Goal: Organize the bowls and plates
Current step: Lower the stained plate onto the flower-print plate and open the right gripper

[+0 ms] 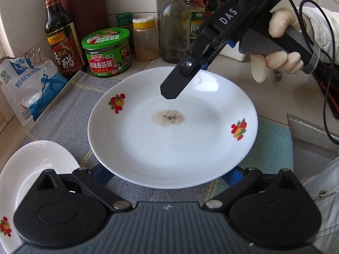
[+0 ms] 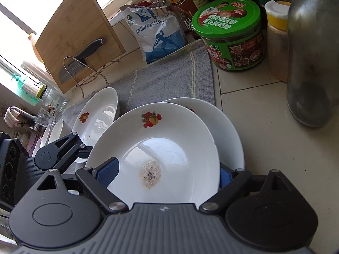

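Spreading over the far left of a pale tiled tabletop (image 2: 264, 127), a grey cloth (image 1: 70, 110) lies under most of the dishes. A wooden cutting board (image 2: 74, 36) leans at the far left with a knife (image 2: 84, 53) in front of it.

The main plate (image 1: 169, 148), white with small fruit prints and a brownish speckled stain (image 1: 168, 117) at its centre, sits in the middle of the cloth. In the right wrist view it rests tilted over a second white plate (image 2: 228, 131), which shows just behind it to the right. A third white dish (image 2: 99, 114) lies on the cloth to its left.

The left gripper (image 1: 166, 175) faces the plate's near edge, its blue pads wide apart with the rim hiding both fingertips, so I cannot tell whether it grips. The right gripper (image 1: 170, 91), held by a gloved hand (image 1: 279, 61), reaches in from the far right over the plate. Its pads also stand wide apart, and whether they press on the plate is unclear.

Along the far wall stand a dark sauce bottle (image 1: 61, 36), a clear bottle (image 1: 173, 27), a green-lidded jar (image 1: 107, 53) and a clipped blue and white bag (image 1: 31, 89).
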`<state>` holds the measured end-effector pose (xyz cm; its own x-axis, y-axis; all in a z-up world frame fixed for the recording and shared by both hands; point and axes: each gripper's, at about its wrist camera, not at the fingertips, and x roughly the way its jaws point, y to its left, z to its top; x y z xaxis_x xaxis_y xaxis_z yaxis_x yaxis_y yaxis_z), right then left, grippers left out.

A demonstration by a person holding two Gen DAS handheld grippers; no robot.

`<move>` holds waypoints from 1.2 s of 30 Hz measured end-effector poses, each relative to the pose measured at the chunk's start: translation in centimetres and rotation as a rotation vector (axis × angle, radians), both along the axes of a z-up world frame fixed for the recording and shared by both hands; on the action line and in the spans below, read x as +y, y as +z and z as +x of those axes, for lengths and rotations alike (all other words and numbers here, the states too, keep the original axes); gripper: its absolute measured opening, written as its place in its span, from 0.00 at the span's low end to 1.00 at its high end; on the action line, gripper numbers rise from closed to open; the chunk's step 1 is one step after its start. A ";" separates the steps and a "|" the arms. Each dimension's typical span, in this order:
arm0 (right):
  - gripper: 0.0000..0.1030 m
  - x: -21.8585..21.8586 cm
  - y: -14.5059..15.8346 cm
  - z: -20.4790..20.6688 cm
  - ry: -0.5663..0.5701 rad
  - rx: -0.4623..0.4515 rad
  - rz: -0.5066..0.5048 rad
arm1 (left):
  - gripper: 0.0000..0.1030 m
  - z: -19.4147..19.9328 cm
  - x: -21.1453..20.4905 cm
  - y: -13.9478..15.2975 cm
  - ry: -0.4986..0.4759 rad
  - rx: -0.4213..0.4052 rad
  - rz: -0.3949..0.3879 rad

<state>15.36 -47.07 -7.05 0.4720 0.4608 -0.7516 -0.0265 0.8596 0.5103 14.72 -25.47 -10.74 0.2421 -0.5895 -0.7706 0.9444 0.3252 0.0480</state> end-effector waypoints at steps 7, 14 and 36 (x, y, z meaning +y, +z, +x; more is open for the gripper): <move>0.93 -0.3 0.0 -0.6 -0.015 0.000 0.016 | 0.98 0.2 -0.2 -0.1 -0.005 0.011 -0.002; 0.93 -0.2 0.4 -1.4 -0.026 0.000 0.007 | 0.98 0.3 0.0 0.0 -0.009 0.009 -0.007; 0.93 0.2 1.8 -3.5 -0.086 -0.017 -0.067 | 0.97 -0.3 2.1 0.8 0.067 -0.006 -0.051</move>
